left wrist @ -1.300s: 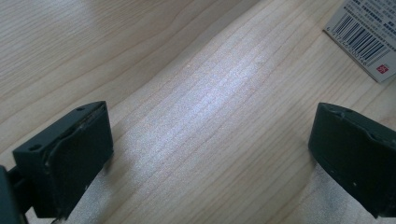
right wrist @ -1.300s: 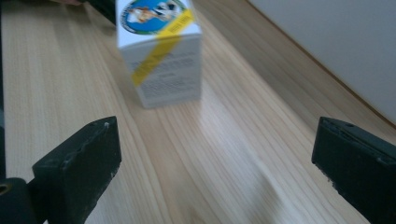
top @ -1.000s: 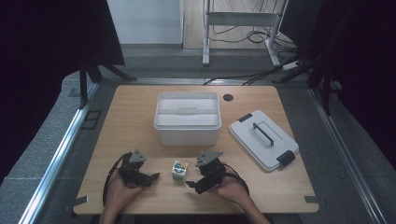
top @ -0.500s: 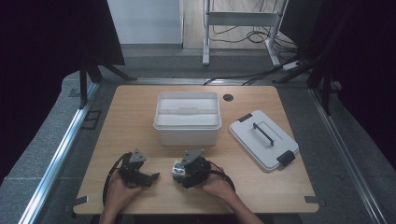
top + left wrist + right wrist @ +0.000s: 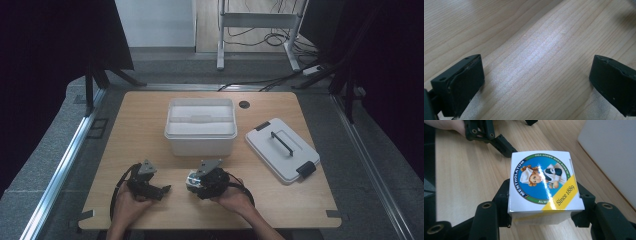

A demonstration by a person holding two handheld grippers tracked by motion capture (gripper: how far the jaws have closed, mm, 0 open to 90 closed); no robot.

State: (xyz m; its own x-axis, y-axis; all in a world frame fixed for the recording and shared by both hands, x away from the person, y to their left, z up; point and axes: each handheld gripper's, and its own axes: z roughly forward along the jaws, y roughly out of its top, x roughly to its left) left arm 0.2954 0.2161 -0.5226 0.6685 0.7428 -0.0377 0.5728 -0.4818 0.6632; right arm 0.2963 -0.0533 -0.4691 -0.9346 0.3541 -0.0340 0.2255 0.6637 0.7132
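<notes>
Mentholatum box point(image 5: 545, 185) sides hidden by tongs, lower faces unseen — label print point(image 5: 191, 178) unreadable from above

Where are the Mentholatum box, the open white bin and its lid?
Mentholatum box point(image 5: 544, 180): right gripper view, on the printed top face.
Open white bin point(image 5: 201, 141): high view, on the front wall.
Lid point(image 5: 295, 157): high view, on its flat top beside the handle.

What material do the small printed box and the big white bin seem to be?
Small printed box: likely glossy coated cardboard; light glares on its printed face and its edges are folded. White bin: probably matte plastic, with smooth moulded walls and a rounded rim.
</notes>
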